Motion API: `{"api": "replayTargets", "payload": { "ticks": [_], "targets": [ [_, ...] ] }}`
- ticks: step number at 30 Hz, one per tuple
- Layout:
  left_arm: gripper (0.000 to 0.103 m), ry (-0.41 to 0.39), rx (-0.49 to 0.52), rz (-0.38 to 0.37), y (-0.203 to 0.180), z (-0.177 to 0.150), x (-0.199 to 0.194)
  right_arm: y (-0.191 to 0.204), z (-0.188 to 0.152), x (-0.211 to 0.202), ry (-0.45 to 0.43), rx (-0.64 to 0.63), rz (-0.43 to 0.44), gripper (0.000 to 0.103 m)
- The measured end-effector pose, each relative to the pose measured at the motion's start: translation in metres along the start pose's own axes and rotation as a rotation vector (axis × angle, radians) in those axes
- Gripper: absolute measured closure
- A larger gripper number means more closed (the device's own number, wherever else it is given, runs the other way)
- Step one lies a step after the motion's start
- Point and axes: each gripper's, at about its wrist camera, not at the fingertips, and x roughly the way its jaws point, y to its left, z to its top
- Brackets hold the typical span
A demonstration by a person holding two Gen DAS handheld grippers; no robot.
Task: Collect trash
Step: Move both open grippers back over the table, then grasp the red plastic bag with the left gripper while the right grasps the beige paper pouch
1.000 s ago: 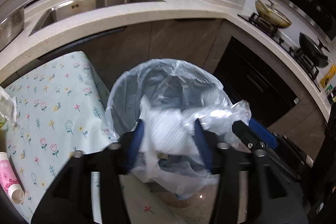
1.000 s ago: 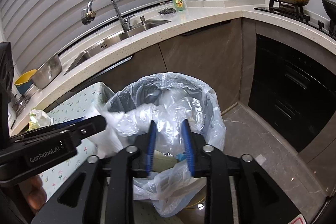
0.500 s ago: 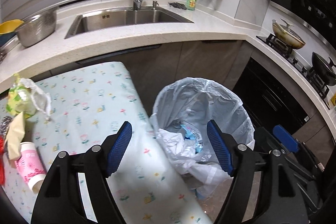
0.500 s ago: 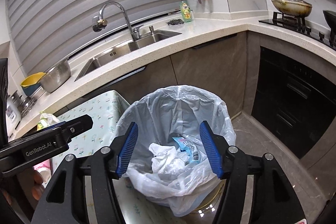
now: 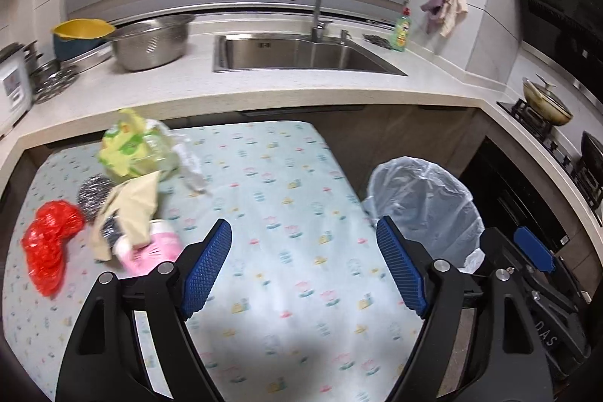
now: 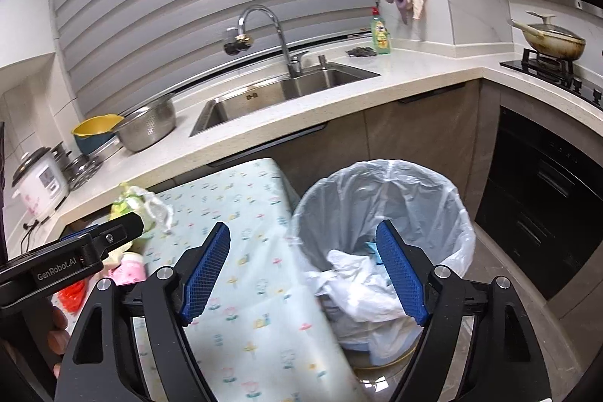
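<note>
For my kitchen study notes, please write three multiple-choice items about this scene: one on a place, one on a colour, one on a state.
1. Where does the bin stand?
A. on the counter
B. on the floor beside the table
C. in the sink

2. What colour is the crumpled net on the table?
A. red
B. blue
C. black

3. How are the jaws of the left gripper and the right gripper?
A. both shut on trash
B. one shut on trash, one open
C. both open, empty

Answers: 1 B, the bin stands at the table's edge; 2 A, it shows bright red; 3 C, the jaws have just been opening and nothing is between them.
</note>
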Motion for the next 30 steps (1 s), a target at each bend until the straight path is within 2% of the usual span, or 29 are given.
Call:
{"api": "replayTargets", "payload": {
  "ticks": [14, 18, 23, 30],
  "targets": [
    [0.026, -0.032, -0.1, 0.147, 0.104, -0.027, -0.07, 0.095, -0.031, -0.024, 0.042, -0.082, 0.101, 0.026],
    [0.018, -0.045, -0.134, 0.183, 0.13, -0.037, -0.087, 0.121, -0.041, -0.027, 0.06, -0.115, 0.121, 0.026],
    [0.017, -0.045, -0.152, 0.233, 0.157, -0.05, -0.1, 0.151, -0.055, -0.03, 0.077, -0.163, 0.143, 0.021],
    [0.016, -0.013, -0.202, 0.285, 0.198, -0.068, -0.105, 0.187, -0.068, -0.023, 0.112, -0.23, 0.161, 0.02]
  ]
}}
